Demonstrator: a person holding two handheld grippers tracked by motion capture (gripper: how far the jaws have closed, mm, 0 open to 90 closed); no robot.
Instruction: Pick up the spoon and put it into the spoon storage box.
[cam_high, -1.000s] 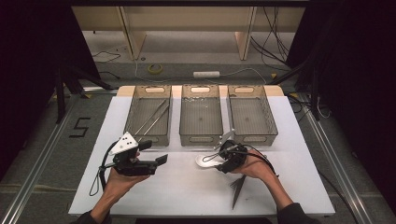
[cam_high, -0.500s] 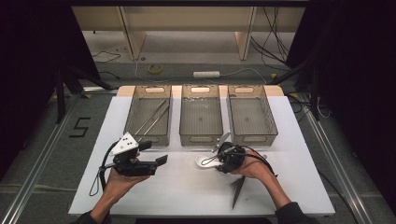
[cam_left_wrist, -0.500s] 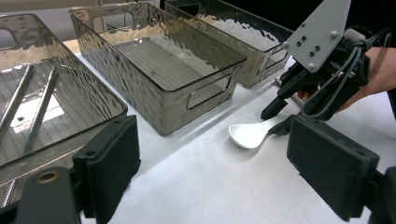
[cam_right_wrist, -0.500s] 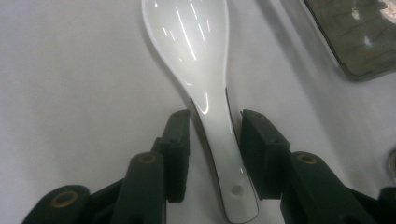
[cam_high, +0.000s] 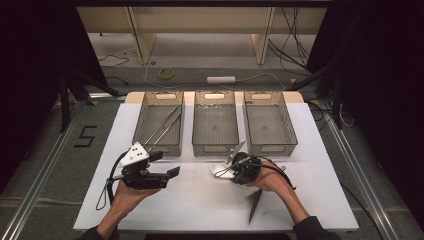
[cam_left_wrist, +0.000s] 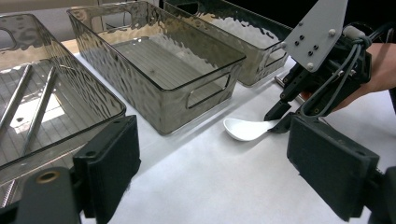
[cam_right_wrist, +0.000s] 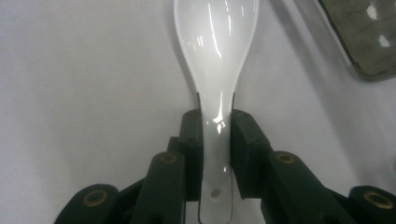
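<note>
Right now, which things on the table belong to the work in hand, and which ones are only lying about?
In the work:
- white ceramic spoon, its handle between the pads of the right tongs, whose jaws have just been closing
- middle bin, nearest to it

Lying about:
- left bin with metal rods
- right bin
- dark pointed tool
- left tongs, open

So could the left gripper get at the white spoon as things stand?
Probably not cleanly: the table between them is bare, but the right gripper has just closed its jaws on the white spoon handle, leaving the left gripper only the bowl.

Grey floor (cam_high: 45, 150), dark curtains (cam_high: 30, 60), wooden legs (cam_high: 137, 35)
</note>
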